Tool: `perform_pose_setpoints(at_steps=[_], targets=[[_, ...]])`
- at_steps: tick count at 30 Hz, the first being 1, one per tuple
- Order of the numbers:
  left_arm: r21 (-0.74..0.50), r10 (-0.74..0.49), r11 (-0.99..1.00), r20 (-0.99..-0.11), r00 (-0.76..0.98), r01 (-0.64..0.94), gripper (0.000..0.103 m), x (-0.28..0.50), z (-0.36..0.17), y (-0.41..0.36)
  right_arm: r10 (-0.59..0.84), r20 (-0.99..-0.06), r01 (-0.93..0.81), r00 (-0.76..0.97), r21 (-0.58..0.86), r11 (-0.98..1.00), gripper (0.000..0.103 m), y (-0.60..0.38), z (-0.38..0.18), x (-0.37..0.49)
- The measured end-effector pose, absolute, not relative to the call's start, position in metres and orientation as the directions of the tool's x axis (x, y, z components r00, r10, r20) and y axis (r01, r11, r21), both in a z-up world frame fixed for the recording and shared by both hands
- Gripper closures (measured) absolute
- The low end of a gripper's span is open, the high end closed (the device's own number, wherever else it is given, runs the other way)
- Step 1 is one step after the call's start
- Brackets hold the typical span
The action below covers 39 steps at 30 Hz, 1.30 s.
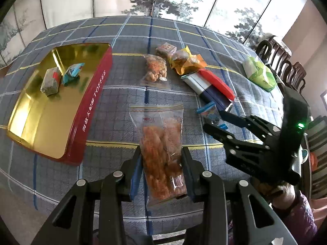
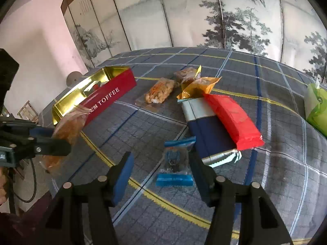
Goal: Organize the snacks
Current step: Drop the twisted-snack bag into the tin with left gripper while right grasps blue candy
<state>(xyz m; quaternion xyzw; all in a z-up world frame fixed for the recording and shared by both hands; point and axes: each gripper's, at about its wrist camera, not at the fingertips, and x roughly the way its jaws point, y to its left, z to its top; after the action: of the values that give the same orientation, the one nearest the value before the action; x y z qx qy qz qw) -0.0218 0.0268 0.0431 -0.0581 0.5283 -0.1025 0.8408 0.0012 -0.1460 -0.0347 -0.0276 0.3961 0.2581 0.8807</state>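
Left gripper (image 1: 161,159) is clamped on a clear bag of orange snacks (image 1: 161,143), its blue pads pressed to both sides, holding the bag above the desk (image 1: 114,94) with its plaid cloth, just beside the red toffee tin (image 1: 90,110). Inside that open tin lie a grey wrapped block (image 1: 51,79) and a small blue-and-white packet (image 1: 72,72), touching each other. Right gripper (image 2: 161,163) hangs partly open over a small blue-edged packet (image 2: 175,161), which lies flat on the desk between the fingers; the pads do not press on it. Just beyond that packet a red packet (image 2: 233,118) rests across a dark blue and silver pouch (image 2: 206,130). Farther back sit a clear bag of nuts (image 2: 159,91) and orange wrapped snacks (image 2: 198,85). A green tissue pack (image 2: 316,110) lies well apart at the right edge.
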Motion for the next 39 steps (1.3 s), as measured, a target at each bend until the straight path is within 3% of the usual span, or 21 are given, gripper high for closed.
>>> perform_pose_setpoints(at_steps=[4,5,20,27,32,39], targets=[[-0.212,-0.238,0.971,-0.876,0.420,0.109,0.070,-0.022,0.043,0.029,0.398,-0.752,-0.461,0.526,0.142,0.876,0.061,-0.139,-0.045,0.013],[-0.214,-0.241,0.971,-0.875,0.419,0.110,0.070,-0.022,0.043,0.029,0.389,-0.754,-0.459,0.530,0.130,0.879,0.071,-0.138,-0.045,0.014],[-0.234,-0.245,0.969,-0.849,0.469,0.082,0.070,-0.032,0.069,0.055,0.388,-0.744,-0.513,0.544,0.071,0.856,0.072,-0.125,-0.043,0.000],[-0.195,-0.160,0.981,-0.843,0.514,-0.015,0.070,-0.017,0.086,0.109,0.397,-0.744,-0.499,0.538,0.098,0.861,0.072,-0.129,-0.044,0.004],[-0.136,-0.084,0.989,-0.853,0.515,-0.064,0.070,0.002,0.080,0.141,0.392,-0.746,-0.499,0.538,0.093,0.861,0.072,-0.130,-0.045,0.004],[-0.152,-0.097,0.985,-0.883,0.459,-0.086,0.070,0.041,0.054,0.168,0.388,-0.749,-0.493,0.538,0.094,0.865,0.072,-0.131,-0.046,0.006]])
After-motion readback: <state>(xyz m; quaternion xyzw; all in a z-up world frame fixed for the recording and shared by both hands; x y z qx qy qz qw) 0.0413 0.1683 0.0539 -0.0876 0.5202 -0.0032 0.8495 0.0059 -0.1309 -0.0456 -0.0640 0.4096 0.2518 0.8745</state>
